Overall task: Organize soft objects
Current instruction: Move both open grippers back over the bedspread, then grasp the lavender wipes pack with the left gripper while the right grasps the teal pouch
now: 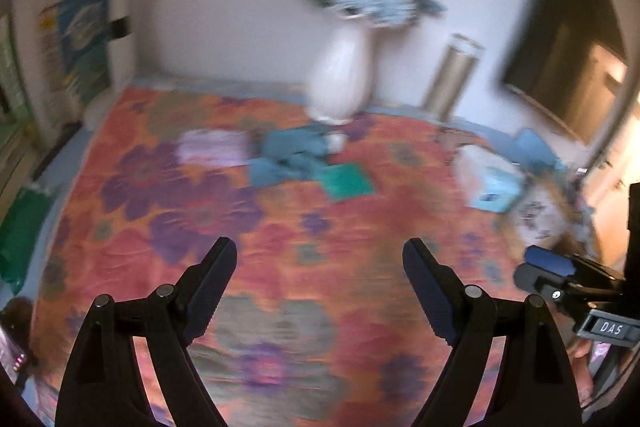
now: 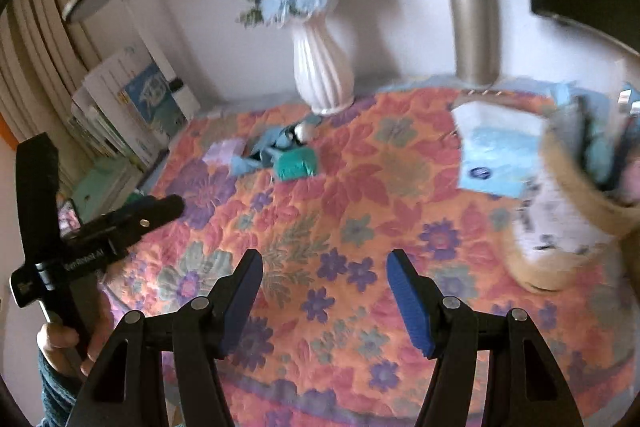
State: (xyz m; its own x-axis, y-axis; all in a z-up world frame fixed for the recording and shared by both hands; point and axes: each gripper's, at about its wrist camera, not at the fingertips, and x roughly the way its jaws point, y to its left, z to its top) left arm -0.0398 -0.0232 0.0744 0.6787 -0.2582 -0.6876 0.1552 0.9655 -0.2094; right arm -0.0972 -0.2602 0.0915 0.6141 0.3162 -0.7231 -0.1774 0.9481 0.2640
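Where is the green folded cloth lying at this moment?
In the right wrist view the green folded cloth lies on the floral tablecloth, far side, left of centre, in front of the white vase and touching the blue cloths.

The left gripper has black plastic arms shaped like tapered wedges with triangular cut-outs, joined by round silver pivot pins, and its fingers carry dark ribbed pads. The right gripper is built alike, but its ribbed finger pads show bright blue. Seen from the right wrist, the left tool's black body bears small white lettering and a silver screw, and the hand gripping its handle emerges from a dark teal knitted sleeve.
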